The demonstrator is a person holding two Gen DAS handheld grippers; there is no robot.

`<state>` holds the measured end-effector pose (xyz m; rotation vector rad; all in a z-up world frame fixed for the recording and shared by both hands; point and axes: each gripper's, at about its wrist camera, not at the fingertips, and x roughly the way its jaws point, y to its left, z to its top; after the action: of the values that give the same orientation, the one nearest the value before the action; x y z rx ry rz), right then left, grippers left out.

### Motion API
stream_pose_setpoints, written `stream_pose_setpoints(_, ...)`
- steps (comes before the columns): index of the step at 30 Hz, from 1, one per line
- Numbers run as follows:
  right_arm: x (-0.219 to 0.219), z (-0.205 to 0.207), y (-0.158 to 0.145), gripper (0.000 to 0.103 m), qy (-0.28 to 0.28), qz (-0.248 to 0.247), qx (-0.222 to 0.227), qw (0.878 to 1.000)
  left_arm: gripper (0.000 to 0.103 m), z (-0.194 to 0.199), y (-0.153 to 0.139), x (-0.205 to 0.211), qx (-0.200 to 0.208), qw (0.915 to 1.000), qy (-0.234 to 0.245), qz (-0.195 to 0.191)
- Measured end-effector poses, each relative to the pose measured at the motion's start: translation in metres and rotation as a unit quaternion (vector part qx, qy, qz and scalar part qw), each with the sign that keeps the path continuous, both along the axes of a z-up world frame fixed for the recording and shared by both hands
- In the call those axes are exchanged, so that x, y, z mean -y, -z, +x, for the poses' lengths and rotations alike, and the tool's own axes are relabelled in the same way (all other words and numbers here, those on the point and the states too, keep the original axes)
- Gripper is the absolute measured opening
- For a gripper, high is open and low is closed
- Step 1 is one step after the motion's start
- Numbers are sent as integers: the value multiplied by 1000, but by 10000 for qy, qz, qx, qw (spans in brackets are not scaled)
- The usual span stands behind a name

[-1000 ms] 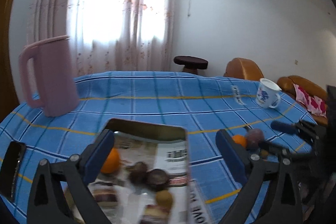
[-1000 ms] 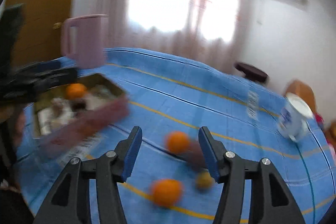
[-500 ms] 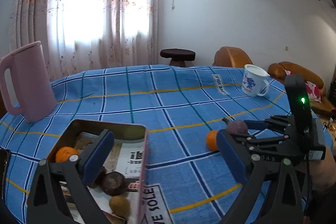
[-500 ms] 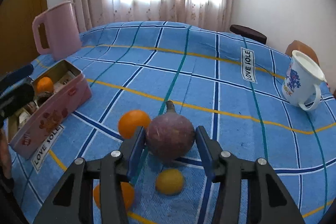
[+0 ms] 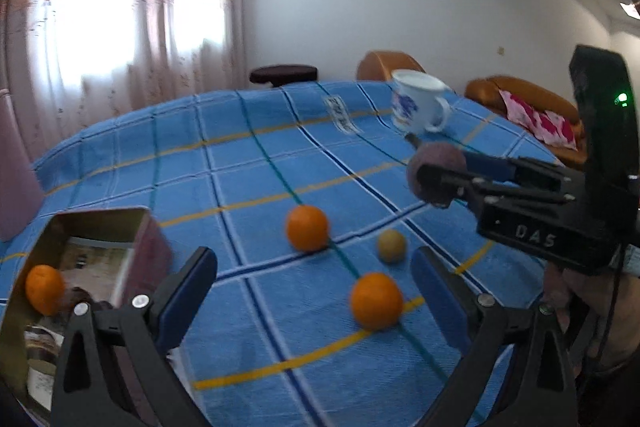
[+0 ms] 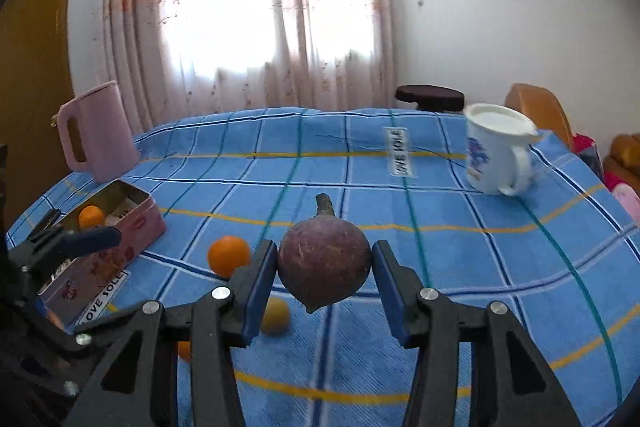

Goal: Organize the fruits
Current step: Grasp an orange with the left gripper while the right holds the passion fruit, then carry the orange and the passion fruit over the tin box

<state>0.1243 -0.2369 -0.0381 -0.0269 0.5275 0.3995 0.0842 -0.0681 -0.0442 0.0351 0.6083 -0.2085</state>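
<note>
The right gripper (image 6: 324, 277) has its jaws clamped on the purple fruit (image 6: 324, 261), held above the counter (image 6: 480, 259). The left gripper (image 5: 316, 281) has its jaws apart, empty, over two oranges (image 5: 376, 301) beside the pink tin (image 6: 120, 239).

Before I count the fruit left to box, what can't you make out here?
- Pink tin box contents, left wrist view: blurred, cut by the edge beyond one orange.
- Third loose orange, right wrist view: mostly behind the right gripper holding the purple round fruit.
</note>
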Motion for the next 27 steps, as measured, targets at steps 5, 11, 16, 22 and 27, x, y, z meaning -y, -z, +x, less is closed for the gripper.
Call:
stream_pose_setpoints(5,3,-3,-1,51,29,-21,31,10000,78,11,7,18,-443,9981,418,48)
stream_pose_setpoints(11,5,-3,0,51,-10,5,44,10000,45,26,22,28,-1058,9924,634,-33)
stream_pose_setpoints(16,5,-5,-1,51,-48,35,95,9999,35,25,23,31,-1102,9911,742,-56)
stream_pose_setpoints(22,2,-11,-3,51,-116,6,271,9996,34,15,14,25,-774,9947,652,-191)
stream_pose_setpoints(27,4,-17,-6,51,-118,38,433,9990,34,2,5,17,-366,9982,451,-143)
